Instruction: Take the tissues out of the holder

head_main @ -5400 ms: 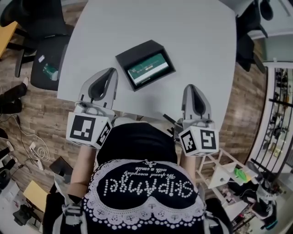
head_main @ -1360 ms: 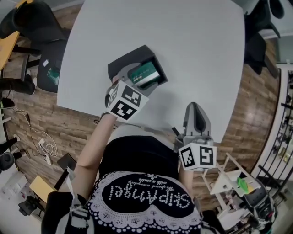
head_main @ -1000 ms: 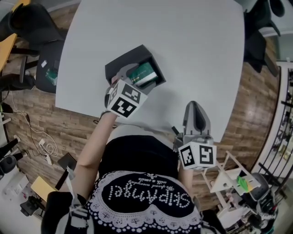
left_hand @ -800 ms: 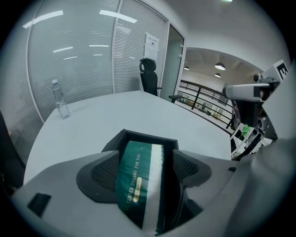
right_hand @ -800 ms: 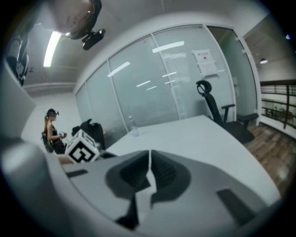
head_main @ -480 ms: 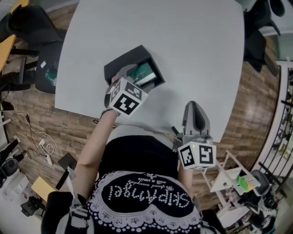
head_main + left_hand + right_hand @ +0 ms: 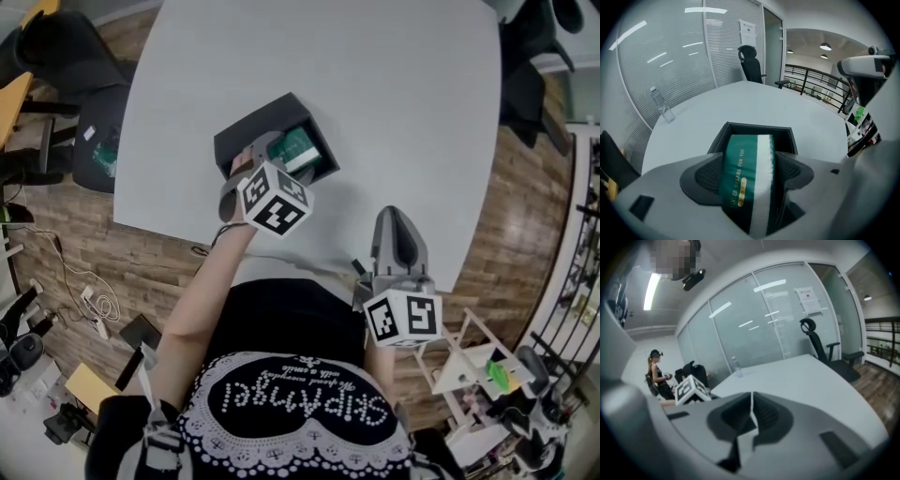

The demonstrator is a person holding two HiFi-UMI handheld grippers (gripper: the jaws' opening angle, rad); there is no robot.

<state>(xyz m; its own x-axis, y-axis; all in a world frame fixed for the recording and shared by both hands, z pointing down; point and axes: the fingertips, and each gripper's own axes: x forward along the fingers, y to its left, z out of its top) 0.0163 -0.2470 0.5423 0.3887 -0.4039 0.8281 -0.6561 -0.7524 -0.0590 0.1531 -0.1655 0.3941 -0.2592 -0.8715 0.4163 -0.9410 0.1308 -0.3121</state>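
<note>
A black open-topped holder point(image 7: 246, 130) point(image 7: 787, 137) sits on the white table near its front left. A green and white tissue pack point(image 7: 300, 150) point(image 7: 747, 180) stands tilted, its lower end still inside the holder. My left gripper point(image 7: 265, 157) point(image 7: 749, 176) is shut on the tissue pack, one jaw on each long side. My right gripper point(image 7: 398, 236) point(image 7: 751, 414) hovers by the table's front edge, well to the right of the holder, shut with nothing between its jaws.
A clear water bottle point(image 7: 661, 105) stands at the table's far left edge. Black office chairs point(image 7: 80, 37) point(image 7: 752, 63) ring the white table point(image 7: 394, 103). A white rack point(image 7: 459, 361) stands on the floor at my right. Another person point(image 7: 658, 376) stands off to the left.
Earlier both grippers hung at the table's front edge and the pack lay flat in the holder. My left gripper reached in, closed on the pack and has tipped it up; the right stayed put.
</note>
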